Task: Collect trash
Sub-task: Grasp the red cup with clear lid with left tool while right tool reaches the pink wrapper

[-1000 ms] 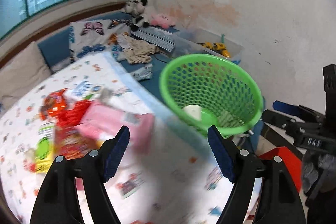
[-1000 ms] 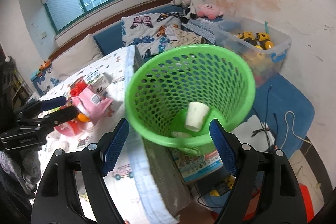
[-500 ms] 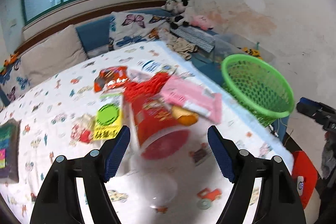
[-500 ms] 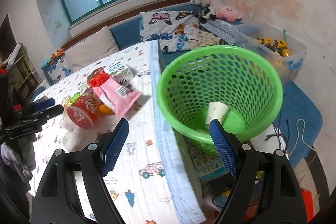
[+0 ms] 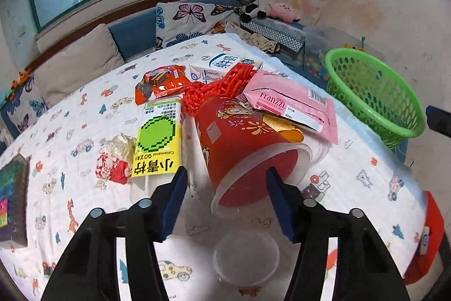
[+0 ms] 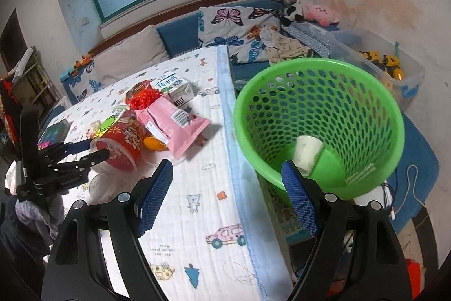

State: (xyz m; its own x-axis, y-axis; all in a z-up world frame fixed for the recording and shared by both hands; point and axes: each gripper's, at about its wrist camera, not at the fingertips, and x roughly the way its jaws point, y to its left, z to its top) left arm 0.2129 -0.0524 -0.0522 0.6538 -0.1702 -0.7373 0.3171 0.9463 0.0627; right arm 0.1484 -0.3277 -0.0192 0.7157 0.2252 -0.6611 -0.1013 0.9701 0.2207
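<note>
Blue-padded left gripper (image 5: 227, 198) open, jaws flanking rim of tipped red plastic noodle cup (image 5: 242, 143) at 12 o'clock, contact unclear. Pink snack wrapper (image 5: 293, 106) beyond, 1 o'clock. Right gripper (image 6: 227, 195) open, empty; green perforated plastic basket (image 6: 318, 126), 1 o'clock, holds white paper cup (image 6: 307, 153).

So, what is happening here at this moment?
A person is collecting trash from the bed into the green basket. The left gripper is open around the rim of the tipped red cup. The right gripper is open and empty. One white paper cup lies in the basket.
</note>
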